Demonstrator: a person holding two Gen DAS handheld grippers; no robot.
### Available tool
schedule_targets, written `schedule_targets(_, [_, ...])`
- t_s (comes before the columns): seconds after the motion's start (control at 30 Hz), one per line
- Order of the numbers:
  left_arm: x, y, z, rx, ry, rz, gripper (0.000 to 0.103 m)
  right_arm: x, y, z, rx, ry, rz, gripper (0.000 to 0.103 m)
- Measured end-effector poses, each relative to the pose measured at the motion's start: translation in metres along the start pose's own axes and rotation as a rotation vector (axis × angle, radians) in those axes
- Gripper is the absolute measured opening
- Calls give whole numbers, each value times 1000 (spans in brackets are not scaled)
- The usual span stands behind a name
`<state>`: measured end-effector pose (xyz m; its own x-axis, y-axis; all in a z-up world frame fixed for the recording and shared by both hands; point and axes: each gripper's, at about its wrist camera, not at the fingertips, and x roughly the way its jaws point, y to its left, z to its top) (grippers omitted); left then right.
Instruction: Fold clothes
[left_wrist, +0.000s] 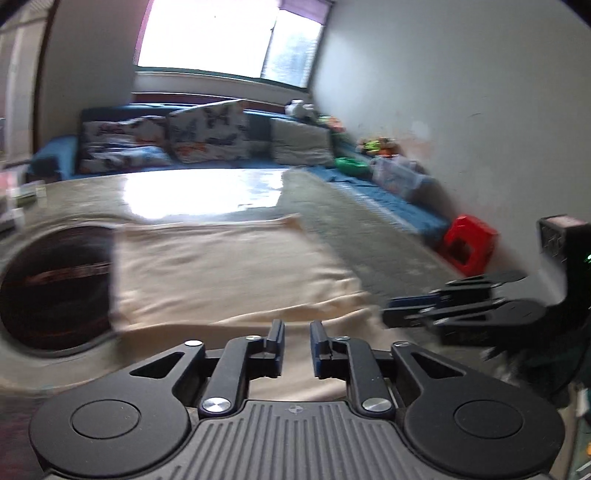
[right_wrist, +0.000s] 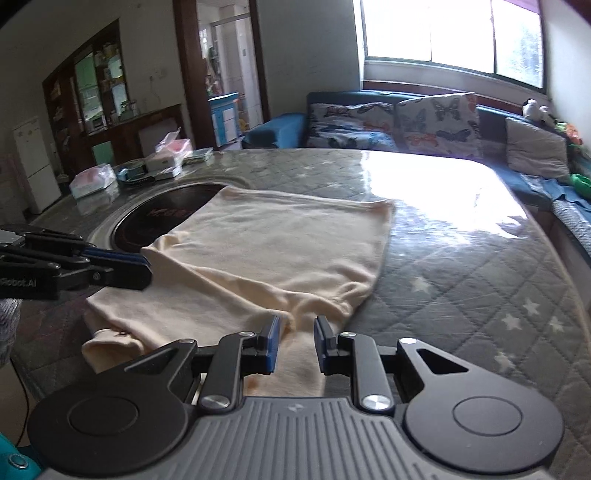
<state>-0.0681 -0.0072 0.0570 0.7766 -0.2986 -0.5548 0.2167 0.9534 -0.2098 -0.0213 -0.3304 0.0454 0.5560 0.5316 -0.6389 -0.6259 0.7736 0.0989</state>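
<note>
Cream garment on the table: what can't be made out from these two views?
- Near hem of the cream fabric garment: hidden behind each hand-held gripper body, both views.
- Folded layers beneath: covered by the top layer.
- Dark print on its near-left sleeve: too small, right wrist view.
- Fabric detail: motion-blurred, left wrist view.
- Round dark inset cooktop: part-covered by the garment.
</note>
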Motion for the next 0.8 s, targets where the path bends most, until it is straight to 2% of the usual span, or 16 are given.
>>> schedule_targets(0.03, [-3,9,-4,5,3,41,31,5,3,0,-6,7,5,20])
schedule_targets(0.17, [-10,40,-19,9,31,183,32,20,8,-1,-16,33,-7,20])
schedule_targets(0.2, [-12,46,-22,-5,40,194,32,24,8,-1,-12,39,-8,20])
schedule_targets(0.3, [-13,56,-21,-30,38,207,32,30,8,-3,-9,50,-6,19])
schedule_targets(0.37, [-12,58,-19,-39,28,208,36,32,10,-2,-16,53,-10,17])
schedule_targets(0.5, [12,55,-6,-31,28,209,36,30,14,3,-32,41,-22,11])
schedule_targets(0.6, [30,60,-1,-56,37,202,36,26,16,8,-43,22,-26,10])
schedule_targets(0.67, [37,64,-1,-79,47,202,35,24,17,12,-54,14,-26,9])
schedule_targets(0.7, [40,66,0,-91,53,203,29,24,18,15,-60,7,-26,9])
schedule_targets(0.73, [41,69,-2,-101,52,202,16,23,19,17,-65,1,-23,9])
schedule_targets(0.8, [39,73,-5,-112,43,203,10,21,20,21,-72,-10,-17,9])
